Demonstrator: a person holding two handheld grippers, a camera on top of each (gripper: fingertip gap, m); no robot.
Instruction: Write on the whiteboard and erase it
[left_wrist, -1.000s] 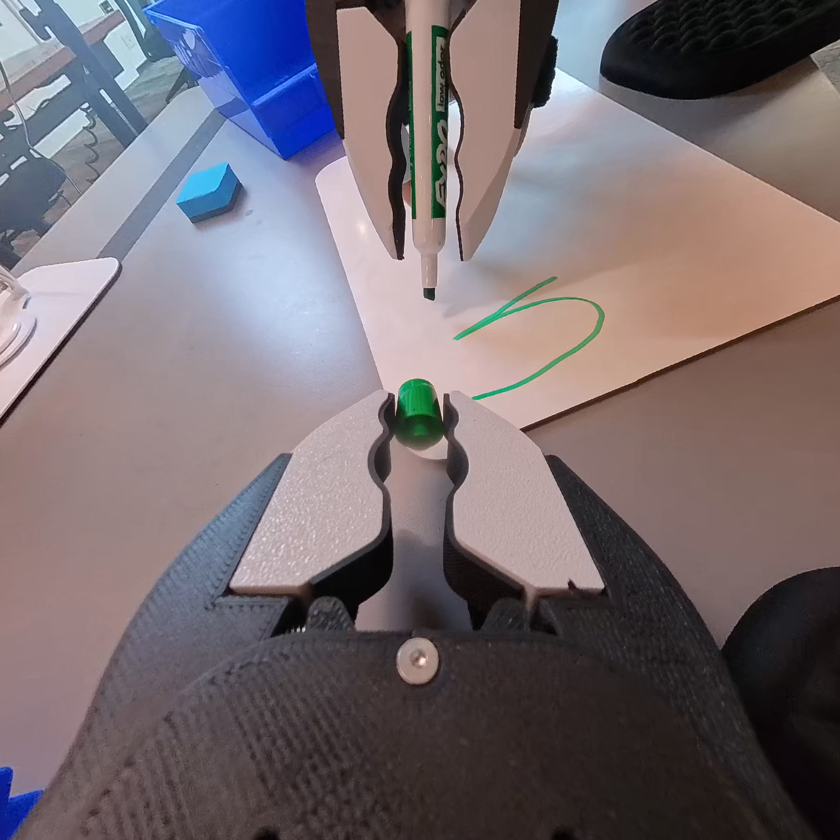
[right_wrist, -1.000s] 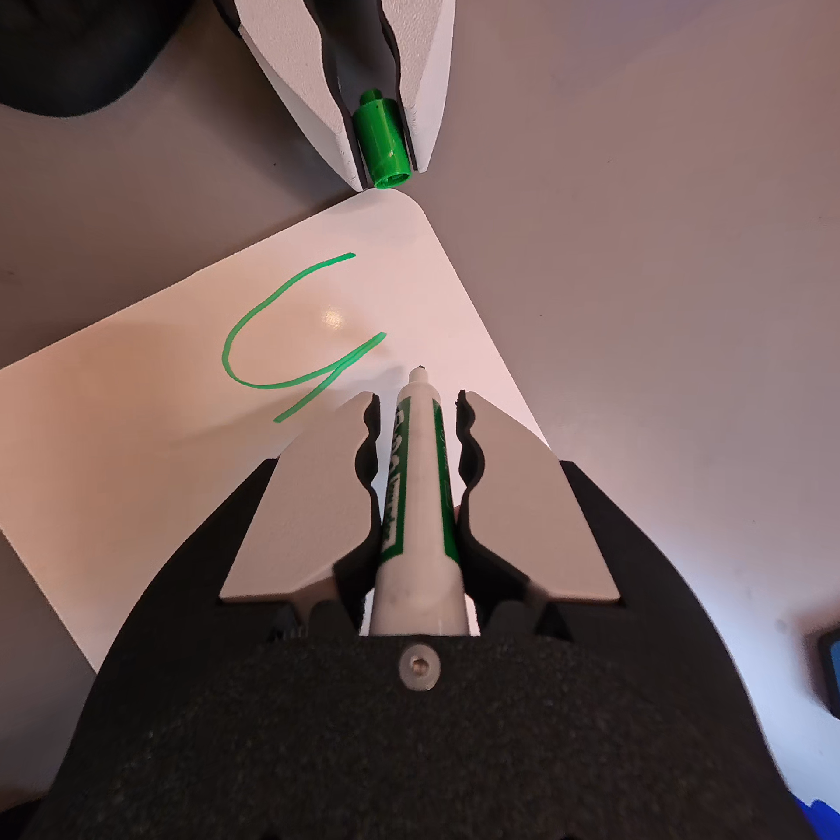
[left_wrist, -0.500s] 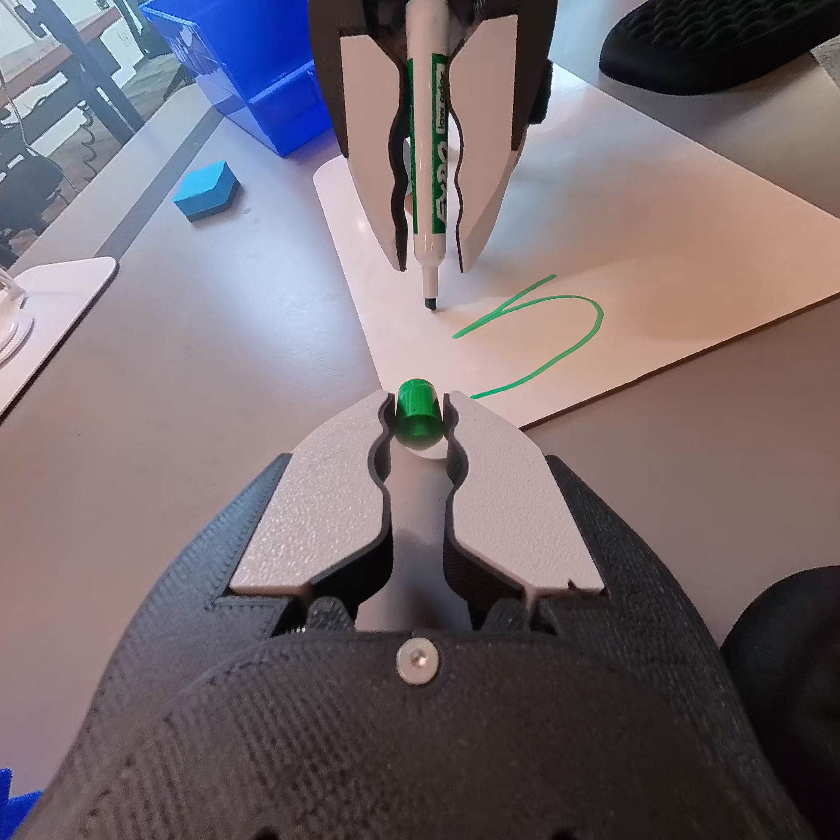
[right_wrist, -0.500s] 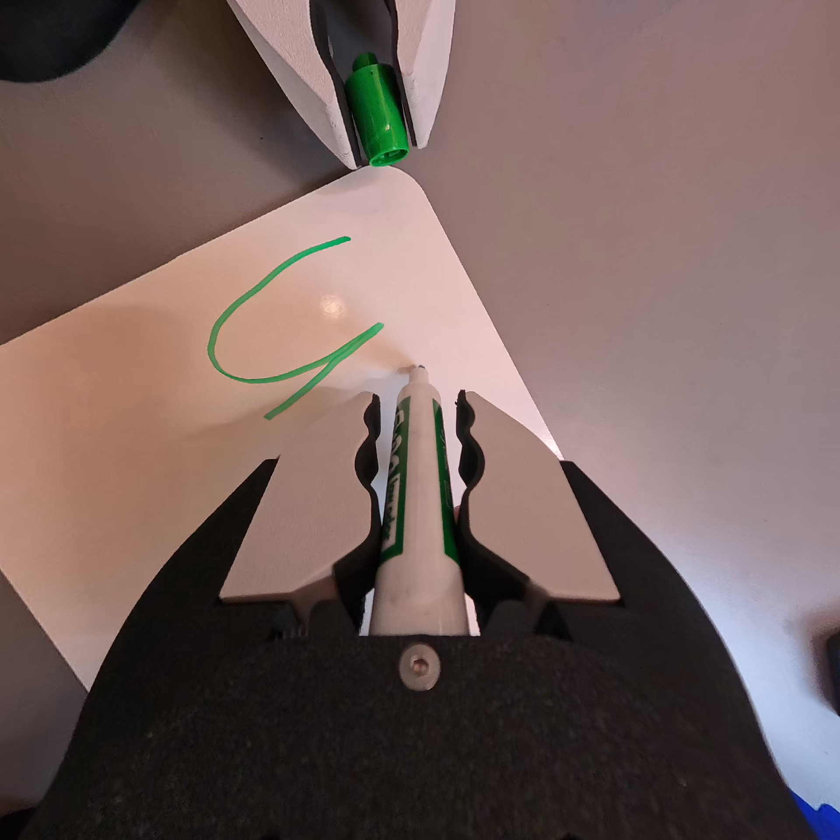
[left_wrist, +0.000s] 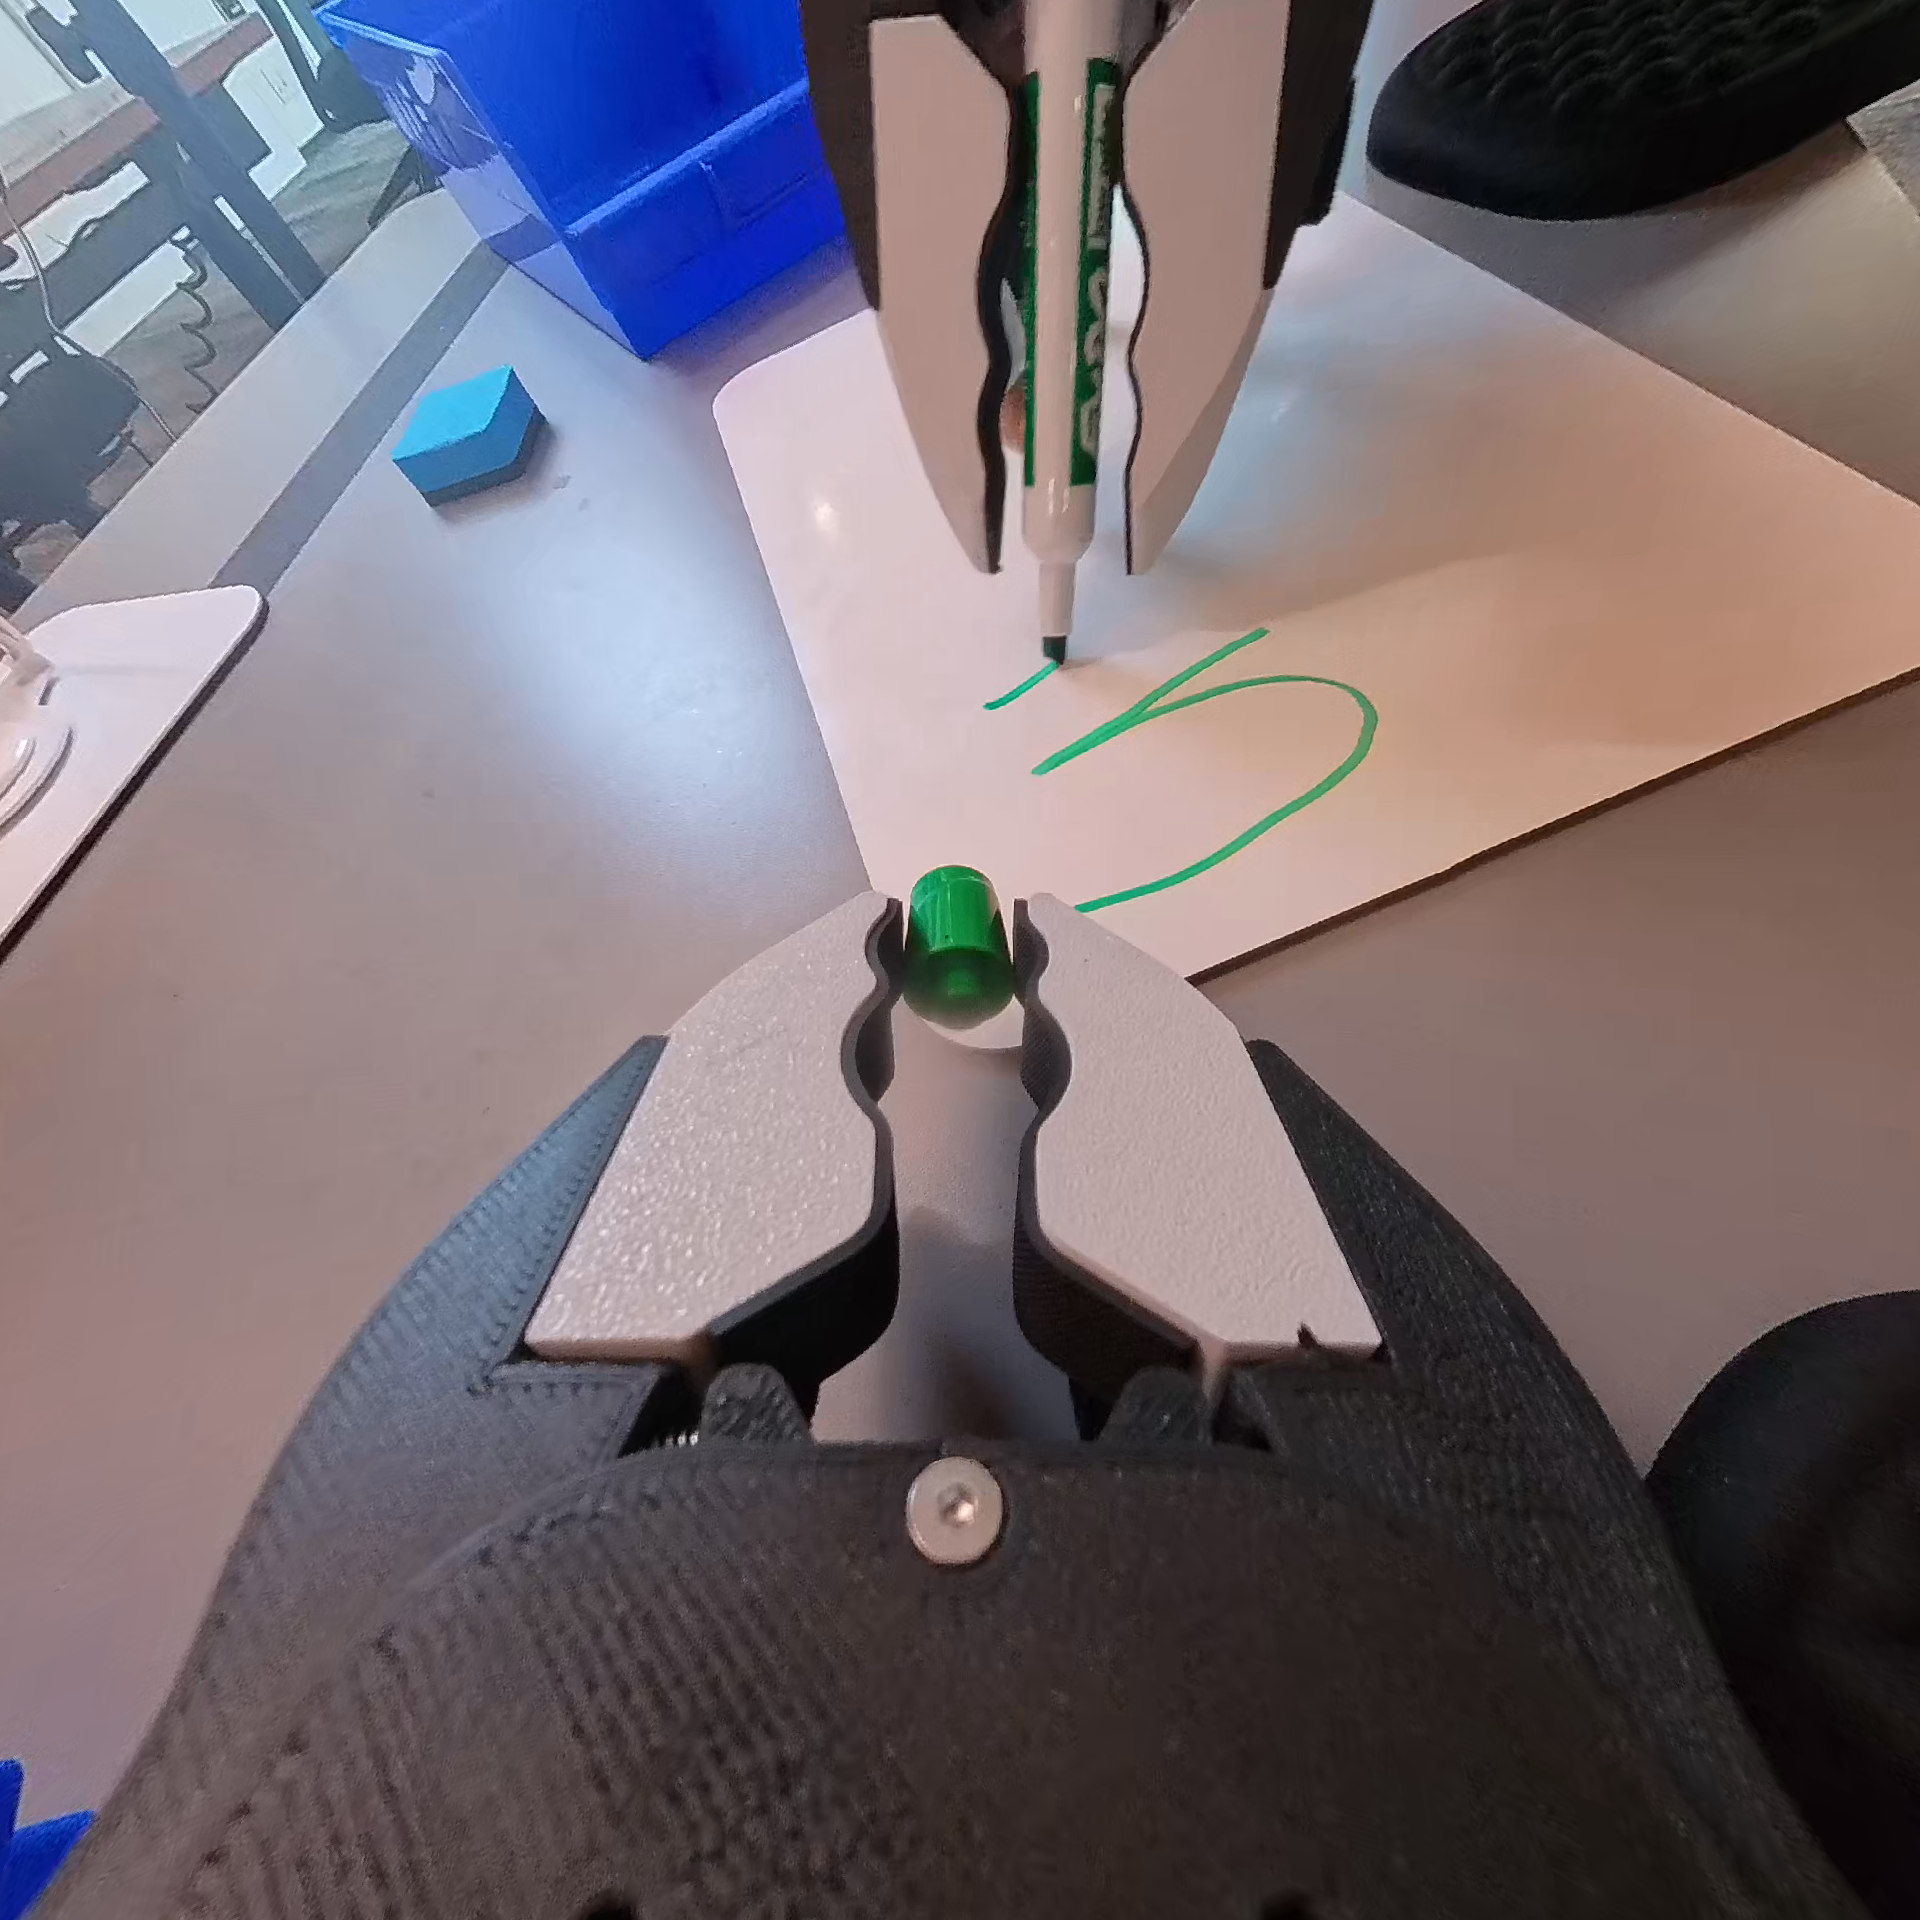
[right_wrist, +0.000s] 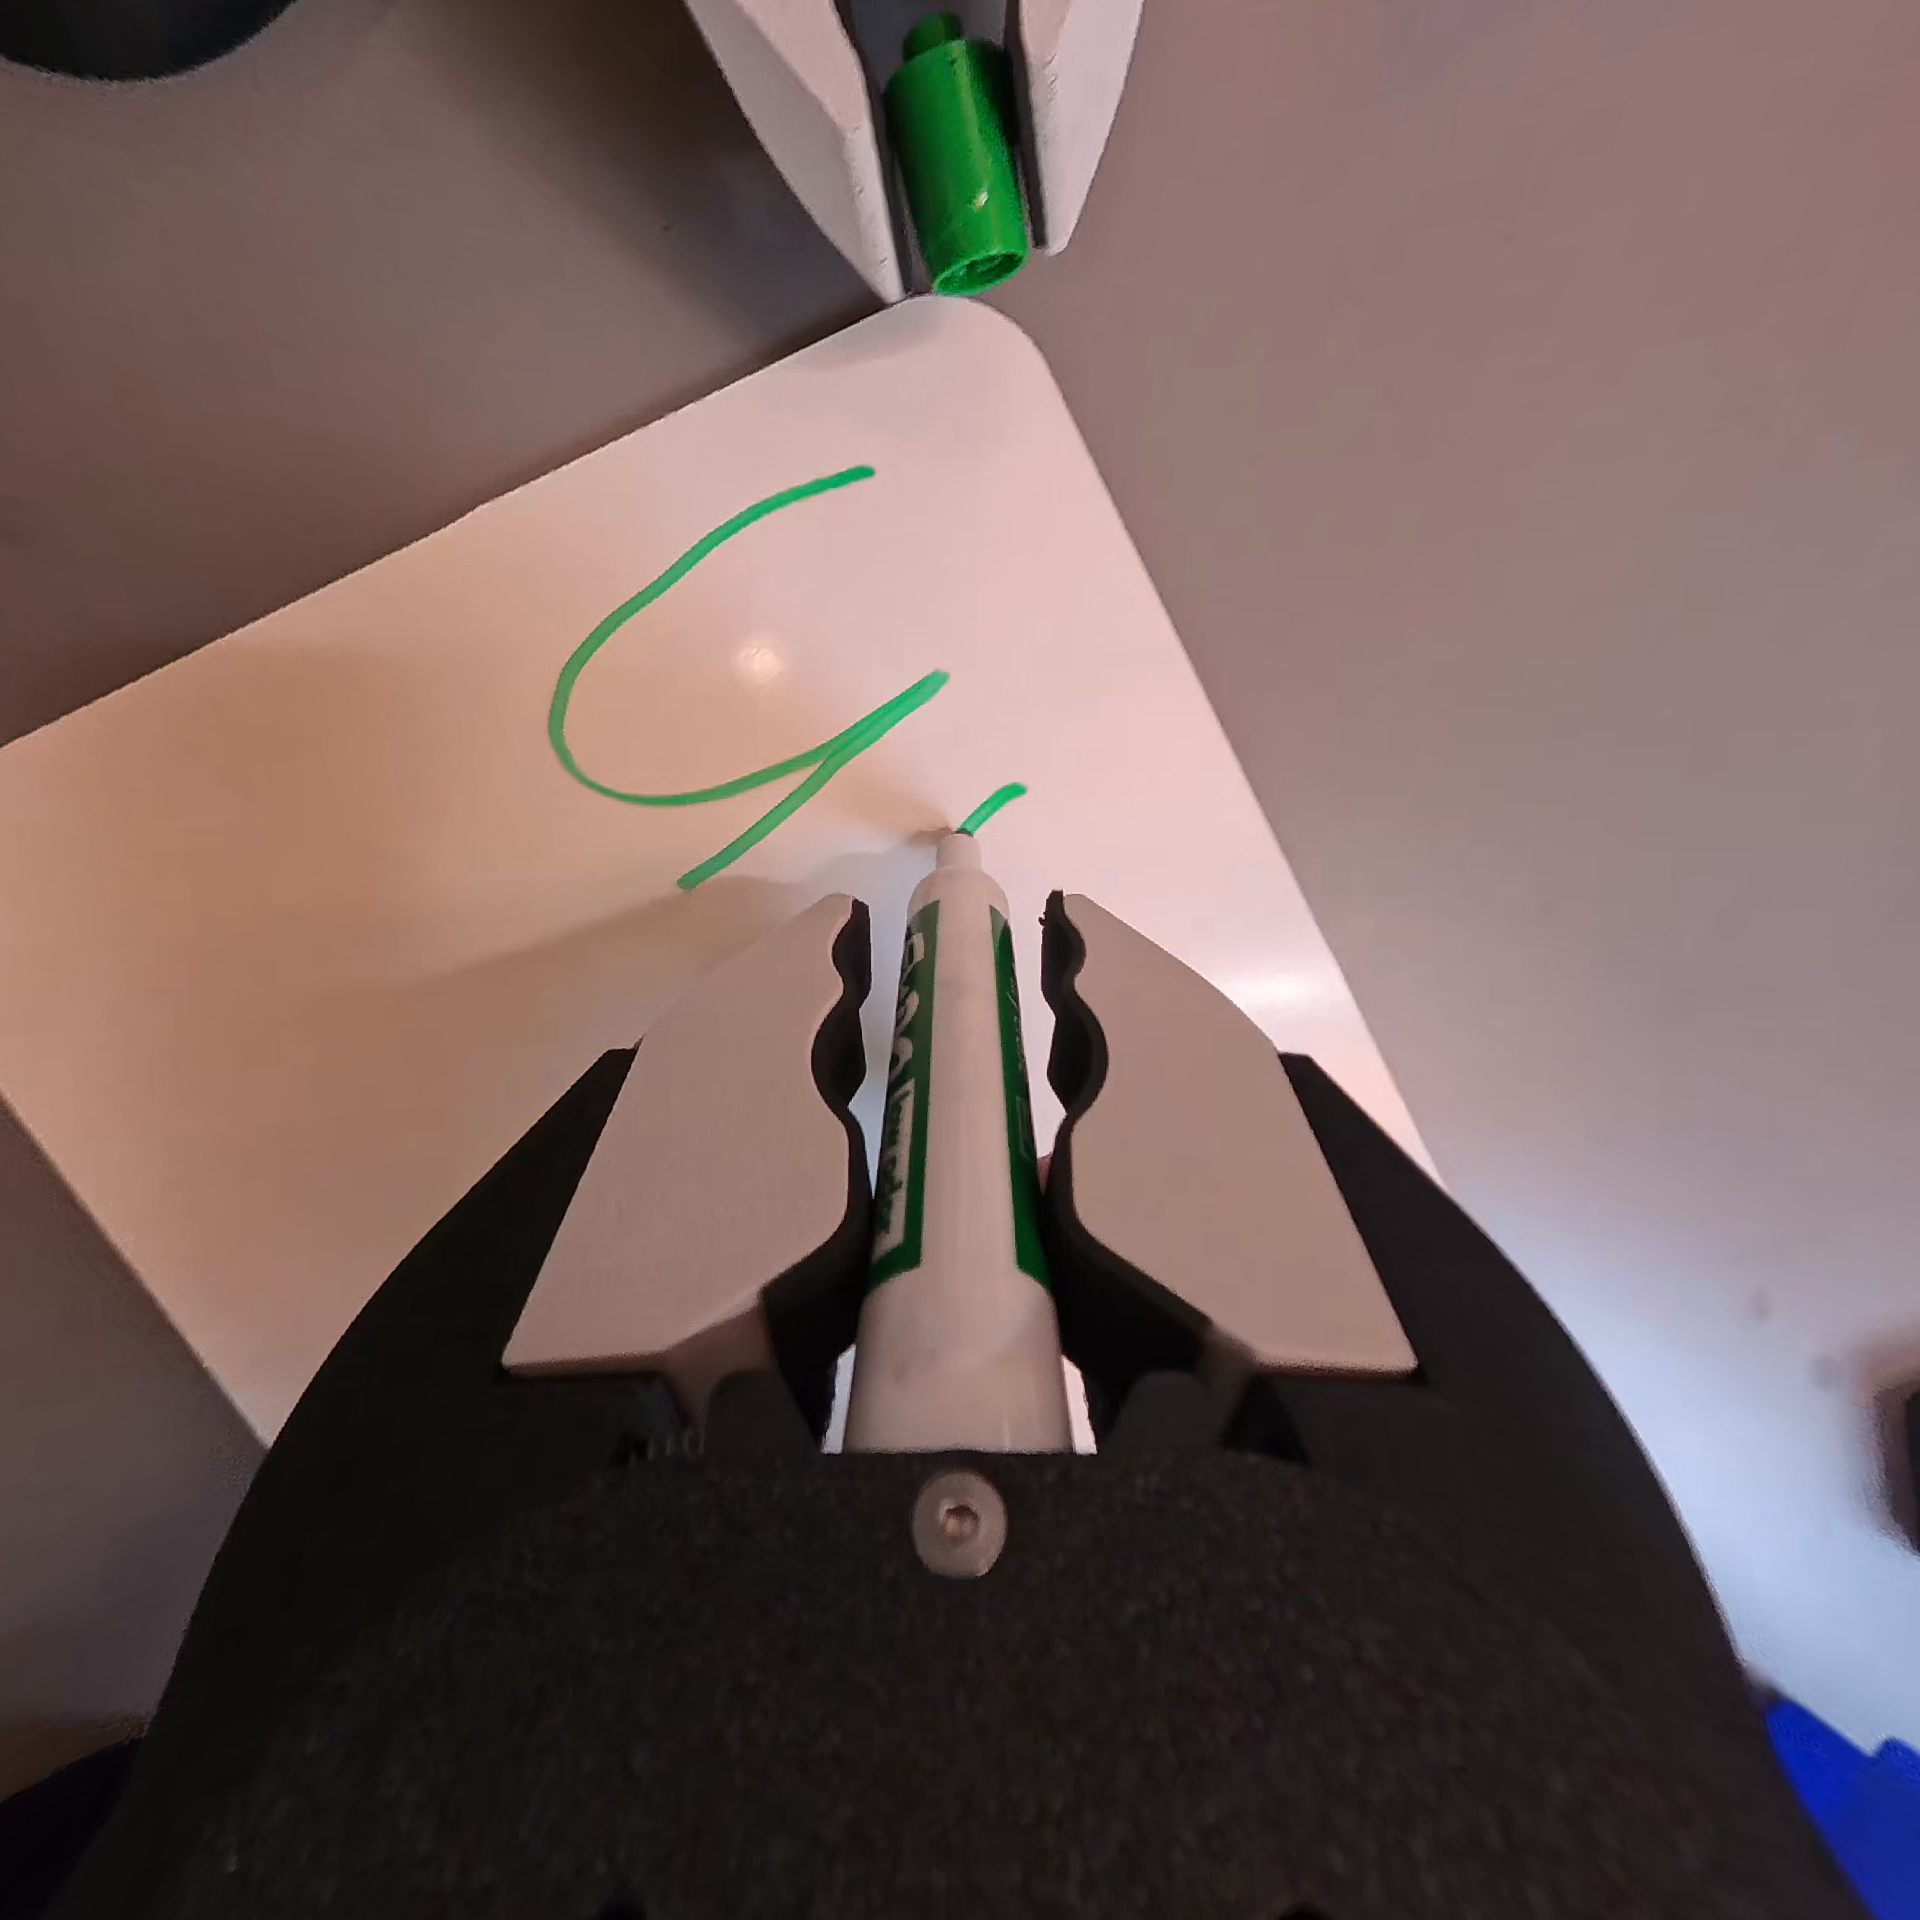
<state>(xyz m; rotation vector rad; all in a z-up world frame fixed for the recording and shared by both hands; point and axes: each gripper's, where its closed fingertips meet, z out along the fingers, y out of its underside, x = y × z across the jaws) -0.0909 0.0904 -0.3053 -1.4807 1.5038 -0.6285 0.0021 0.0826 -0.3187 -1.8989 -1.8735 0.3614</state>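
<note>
- The right hand-held gripper (right_wrist: 951, 904) was closed on a green-and-white marker (right_wrist: 951, 1122), the barrel running between its two fingers and the tip sticking out beyond them.
- The marker's tip touched the whiteboard (right_wrist: 312, 935) at the end of a short green stroke (right_wrist: 992, 808), just beside a larger looping green line (right_wrist: 665, 717).
- From the left wrist view, the right hand-held gripper (left_wrist: 1060, 566) pointed steeply down at the whiteboard (left_wrist: 1507, 499), with the marker (left_wrist: 1060, 416) nearly upright.
- The left hand-held gripper (left_wrist: 951, 914) was clamped on the marker's green cap (left_wrist: 954, 951), held at its fingertips just off the whiteboard's near corner, over the grey bench (left_wrist: 416, 935).
- The whiteboard lay flat on the bench.
- A blue eraser (left_wrist: 468, 436) sat on the bench to the left, apart from the whiteboard, with a blue bin (left_wrist: 623, 177) behind it.
- A second white board (left_wrist: 135, 665) lay at the far left edge.
</note>
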